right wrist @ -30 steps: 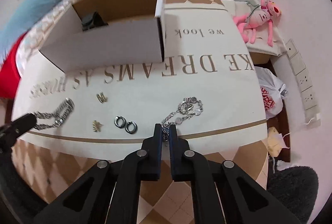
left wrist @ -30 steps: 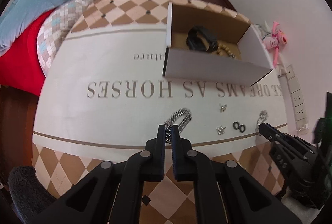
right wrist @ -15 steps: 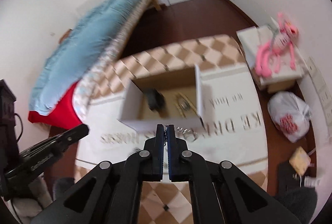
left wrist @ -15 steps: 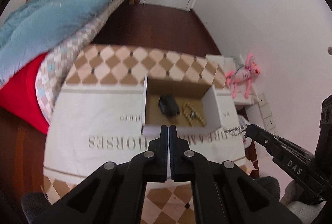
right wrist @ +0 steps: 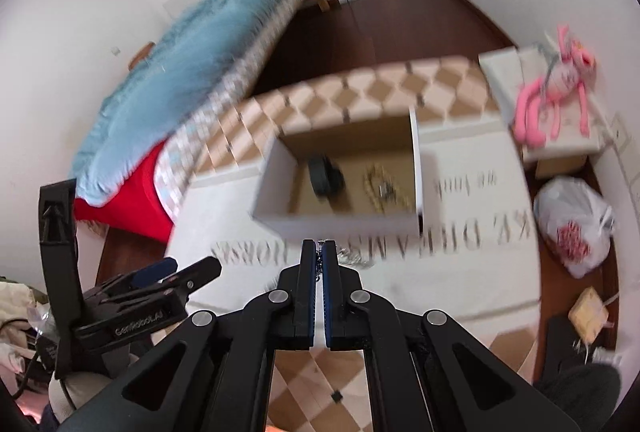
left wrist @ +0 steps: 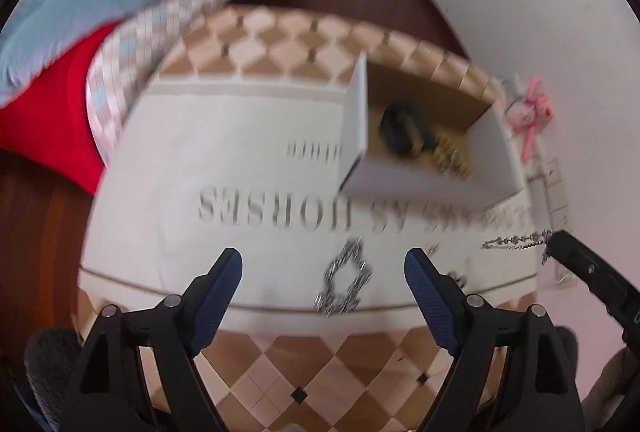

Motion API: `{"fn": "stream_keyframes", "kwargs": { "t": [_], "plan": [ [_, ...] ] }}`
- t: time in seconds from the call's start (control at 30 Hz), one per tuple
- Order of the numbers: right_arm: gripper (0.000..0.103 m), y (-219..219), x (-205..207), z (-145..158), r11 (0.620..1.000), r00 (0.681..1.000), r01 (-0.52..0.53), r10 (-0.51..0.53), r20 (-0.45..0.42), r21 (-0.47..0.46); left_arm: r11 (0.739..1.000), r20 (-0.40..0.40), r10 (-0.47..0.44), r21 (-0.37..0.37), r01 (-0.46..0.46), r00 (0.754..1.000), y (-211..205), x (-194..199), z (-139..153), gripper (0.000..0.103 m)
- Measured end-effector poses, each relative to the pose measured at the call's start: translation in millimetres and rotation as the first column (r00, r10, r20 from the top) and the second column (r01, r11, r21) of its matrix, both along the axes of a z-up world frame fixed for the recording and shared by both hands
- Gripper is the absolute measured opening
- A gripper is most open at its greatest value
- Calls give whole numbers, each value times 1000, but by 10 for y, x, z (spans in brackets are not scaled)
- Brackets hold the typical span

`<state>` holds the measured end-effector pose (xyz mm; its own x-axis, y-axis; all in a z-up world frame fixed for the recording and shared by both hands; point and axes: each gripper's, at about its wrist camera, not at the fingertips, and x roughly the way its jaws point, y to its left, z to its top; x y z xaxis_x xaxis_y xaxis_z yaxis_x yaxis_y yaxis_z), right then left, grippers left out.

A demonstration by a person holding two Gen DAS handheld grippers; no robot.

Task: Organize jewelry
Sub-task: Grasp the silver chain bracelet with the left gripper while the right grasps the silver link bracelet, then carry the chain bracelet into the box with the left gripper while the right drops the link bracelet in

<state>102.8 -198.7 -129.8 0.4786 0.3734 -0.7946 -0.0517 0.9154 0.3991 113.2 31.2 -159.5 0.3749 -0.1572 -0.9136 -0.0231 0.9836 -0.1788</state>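
Left gripper (left wrist: 323, 267) just sprung wide, nothing between; chunky silver bracelet (left wrist: 343, 282) looped on the cream cloth (left wrist: 200, 136). Right gripper (right wrist: 319, 252) clamped on a thin silver chain (left wrist: 516, 242), dangling near the box (right wrist: 276, 204)

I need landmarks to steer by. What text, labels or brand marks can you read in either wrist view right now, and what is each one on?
"HORSES", upside down and blurred: on the white cloth.
"GenRobot.AI": on the body of the left gripper.
Smaller line beside the cardboard box: too blurred to read.
Rest of the big line on the cloth: smeared, not readable.
Red print on the plastic bag: unreadable.
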Motion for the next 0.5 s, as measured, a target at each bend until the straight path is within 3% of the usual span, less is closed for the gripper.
{"fn": "stream_keyframes", "kwargs": {
  "t": [0.23, 0.27, 0.3, 0.33, 0.4, 0.43, 0.5],
  "plan": [
    [3, -103, -183, -677, 998, 989, 62, -59, -137, 19, 994, -88, -53, 95, 62, 995, -192, 71, -570, 81],
    [3, -132, -205, -732, 997, 987, 74, -70, -148, 20, 991, -93, -68, 111, 78, 993, -224, 88, -615, 74],
    [3, -148, -219, -769, 997, 985, 80, -76, -156, 23, 986, -103, -88, 133, 102, 991, -270, 100, -677, 59],
    [3, -159, -228, -794, 996, 983, 85, -80, -163, 25, 986, -80, -106, 122, 115, 991, -293, 97, -678, 54],
    [3, -177, -246, -823, 996, 982, 92, -88, -169, 20, 975, -71, -134, 171, 144, 988, -371, 101, -681, 23],
    [3, -182, -247, -826, 995, 981, 95, -91, -170, 20, 973, -67, -155, 162, 164, 986, -409, 98, -673, 10],
    [3, -187, -240, -818, 995, 981, 100, -94, -170, 22, 975, -77, -159, 141, 169, 984, -440, 97, -673, 5]
  ]
}}
